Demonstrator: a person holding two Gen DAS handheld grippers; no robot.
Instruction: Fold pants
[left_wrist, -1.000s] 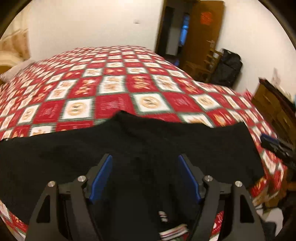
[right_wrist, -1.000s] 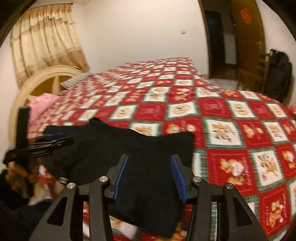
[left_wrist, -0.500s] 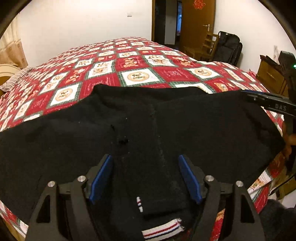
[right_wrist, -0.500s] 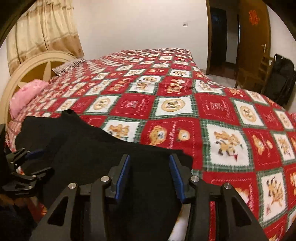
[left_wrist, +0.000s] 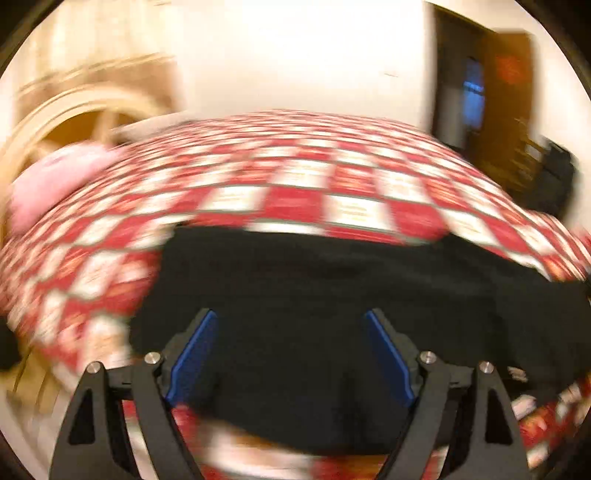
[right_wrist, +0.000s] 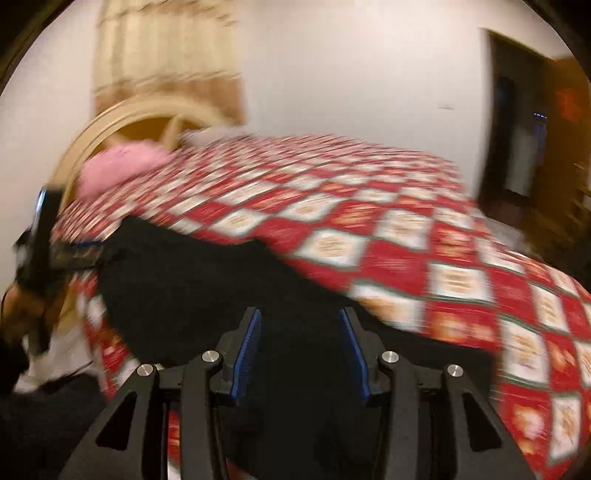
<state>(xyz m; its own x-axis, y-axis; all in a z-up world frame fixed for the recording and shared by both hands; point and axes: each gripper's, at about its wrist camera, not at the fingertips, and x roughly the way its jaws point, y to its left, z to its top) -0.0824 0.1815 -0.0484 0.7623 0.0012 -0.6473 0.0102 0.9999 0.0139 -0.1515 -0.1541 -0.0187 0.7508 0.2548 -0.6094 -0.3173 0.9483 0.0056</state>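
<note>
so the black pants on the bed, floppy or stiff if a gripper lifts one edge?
Probably floppy: the black pants lie flat, following the quilt, and drape over the bed edge. Lifted at one point, they would likely sag and bunch. Likely little sliding when pushed; fabric on fabric tends to wrinkle instead.

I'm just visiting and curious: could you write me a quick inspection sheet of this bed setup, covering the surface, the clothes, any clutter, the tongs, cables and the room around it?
Surface: bed with a red and white checked quilt, blurred in both views.
Job's things: black pants spread flat along the near edge of the bed.
Clutter: pink pillow by the headboard.
Tongs: left tongs open over the pants, jaws have just been opening, nothing between them; right tongs open above the pants, holding nothing.
Cables: nothing seen.
Surroundings: curtain, white wall, dark doorway with a brown door, a black bag beside it.
</note>
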